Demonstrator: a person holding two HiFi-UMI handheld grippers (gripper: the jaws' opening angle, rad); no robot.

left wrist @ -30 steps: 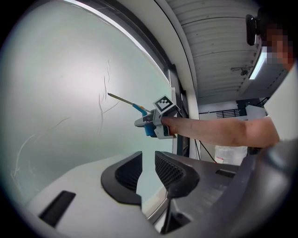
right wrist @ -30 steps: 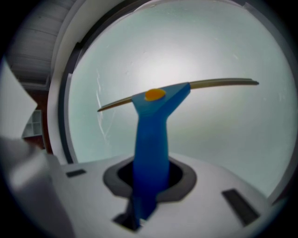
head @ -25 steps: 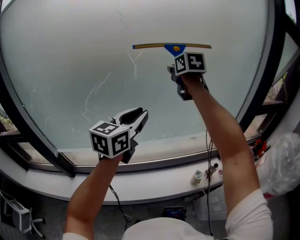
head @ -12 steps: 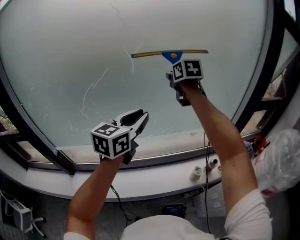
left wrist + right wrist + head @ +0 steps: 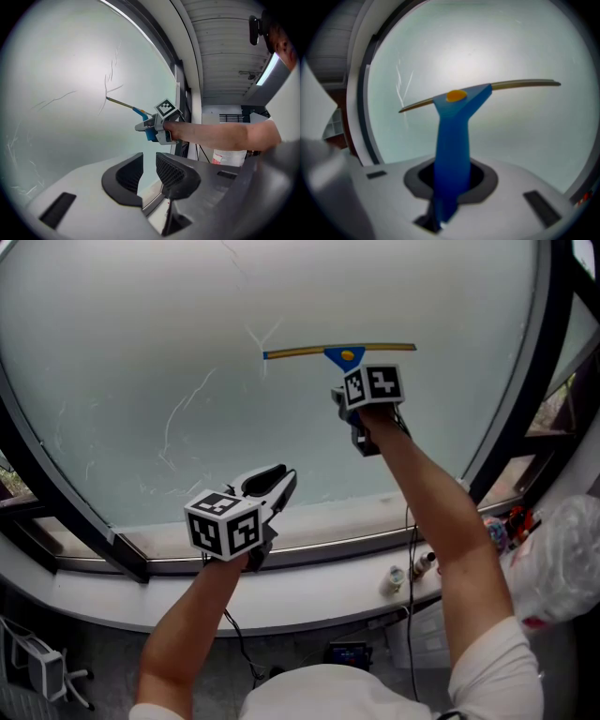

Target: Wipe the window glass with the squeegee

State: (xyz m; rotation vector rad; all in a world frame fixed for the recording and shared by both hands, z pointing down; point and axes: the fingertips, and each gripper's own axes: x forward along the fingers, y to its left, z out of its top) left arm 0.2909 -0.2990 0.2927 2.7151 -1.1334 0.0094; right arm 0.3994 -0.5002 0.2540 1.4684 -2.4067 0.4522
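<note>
A blue-handled squeegee [image 5: 341,352] with a long yellowish blade lies flat against the frosted window glass [image 5: 169,324], blade level. My right gripper [image 5: 349,381] is shut on its blue handle [image 5: 452,154] just below the blade [image 5: 520,84]. Thin white streaks [image 5: 187,404] mark the glass to the left of the blade. My left gripper [image 5: 277,479] hangs lower left, near the bottom of the pane, its jaws a little apart and holding nothing. In the left gripper view the squeegee [image 5: 126,105] and right gripper [image 5: 157,129] show ahead against the glass.
A dark window frame [image 5: 525,381] borders the pane at right and a black rail [image 5: 309,554] runs along its bottom. On the white sill [image 5: 309,592] below stand small bottles [image 5: 412,577]. A white plastic bag [image 5: 562,559] sits at far right.
The right gripper has drawn the squeegee downward on the glass, with most of the travel in the first half second. The left gripper has sunk slightly.
</note>
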